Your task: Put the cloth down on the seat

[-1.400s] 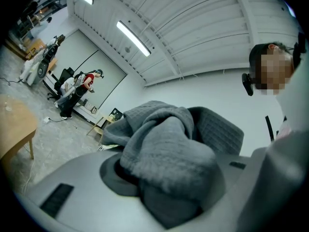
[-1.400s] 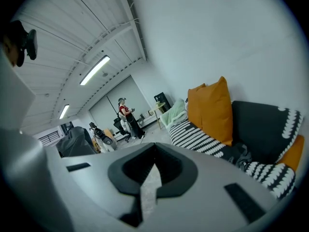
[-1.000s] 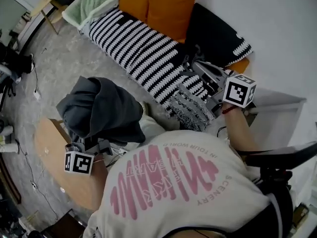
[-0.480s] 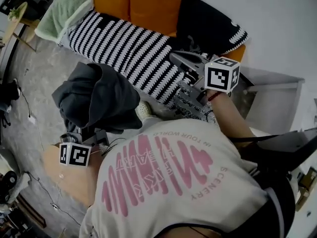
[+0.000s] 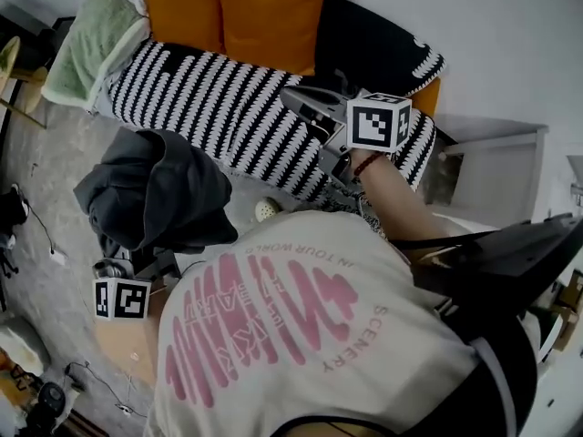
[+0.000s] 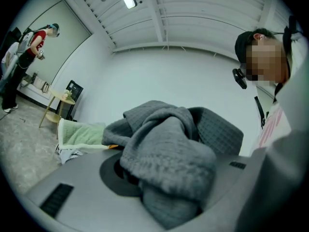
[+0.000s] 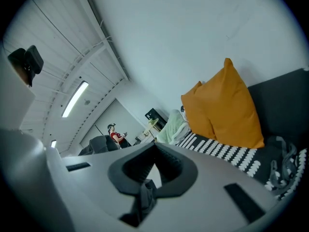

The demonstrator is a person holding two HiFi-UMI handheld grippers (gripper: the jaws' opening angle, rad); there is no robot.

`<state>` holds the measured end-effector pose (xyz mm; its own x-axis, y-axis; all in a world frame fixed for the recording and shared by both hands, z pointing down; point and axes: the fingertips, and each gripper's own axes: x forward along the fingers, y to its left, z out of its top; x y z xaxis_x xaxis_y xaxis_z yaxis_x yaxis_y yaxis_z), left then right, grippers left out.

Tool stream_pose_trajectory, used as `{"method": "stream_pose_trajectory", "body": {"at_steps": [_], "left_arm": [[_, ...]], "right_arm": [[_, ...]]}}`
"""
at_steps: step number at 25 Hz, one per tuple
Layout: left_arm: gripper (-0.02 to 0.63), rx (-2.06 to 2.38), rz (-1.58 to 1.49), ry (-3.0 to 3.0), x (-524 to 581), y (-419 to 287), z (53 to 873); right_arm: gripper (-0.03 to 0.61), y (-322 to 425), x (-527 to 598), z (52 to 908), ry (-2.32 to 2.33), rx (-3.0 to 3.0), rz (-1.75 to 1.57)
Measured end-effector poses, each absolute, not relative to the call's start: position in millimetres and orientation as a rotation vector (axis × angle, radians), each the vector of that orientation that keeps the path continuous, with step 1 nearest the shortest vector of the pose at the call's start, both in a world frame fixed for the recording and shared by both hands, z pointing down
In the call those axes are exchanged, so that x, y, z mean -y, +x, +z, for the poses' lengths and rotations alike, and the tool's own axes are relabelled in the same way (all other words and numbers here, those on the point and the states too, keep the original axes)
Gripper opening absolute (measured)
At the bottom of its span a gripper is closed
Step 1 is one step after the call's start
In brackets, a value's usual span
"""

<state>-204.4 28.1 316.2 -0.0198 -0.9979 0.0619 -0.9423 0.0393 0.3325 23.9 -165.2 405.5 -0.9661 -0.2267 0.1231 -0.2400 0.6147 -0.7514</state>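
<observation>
Short of the striped seat [image 5: 228,107], over bare floor, the grey cloth [image 5: 155,189] hangs bunched in the clamped left gripper [image 5: 141,264], the right gripper [image 7: 145,190] is closed and empty-looking, so releasing early likely drops it off the front edge.

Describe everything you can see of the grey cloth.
The cloth is dark grey, soft and thick, partly waffle-textured and partly fuzzy. It is bunched into a crumpled heap, and its folds drape over the left hand-held gripper, whose jaws are closed on it. It is held above the floor beside the striped seat, not on it. Nothing else appears to touch it.
</observation>
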Motion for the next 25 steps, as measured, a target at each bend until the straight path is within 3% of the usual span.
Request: {"method": "stream_pose_trajectory", "body": {"at_steps": [8,16,25], "left_arm": [[0.181,2.006,-0.285,1.991,-1.2,-224.6,285.3],[0.181,2.022,-0.316,1.999,-31.8,-145.6,295.5],[0.181,2.013,-0.331,1.921,-46.9,-165.6,297.4]], "right_arm": [[0.011,11.7,181.1,377.9,0.463,2.762,1.311],[0.011,78.4,144.5,393.3,0.429,2.752,1.295],[0.011,45.1,139.1,366.5,0.403,2.764,1.195]]}}
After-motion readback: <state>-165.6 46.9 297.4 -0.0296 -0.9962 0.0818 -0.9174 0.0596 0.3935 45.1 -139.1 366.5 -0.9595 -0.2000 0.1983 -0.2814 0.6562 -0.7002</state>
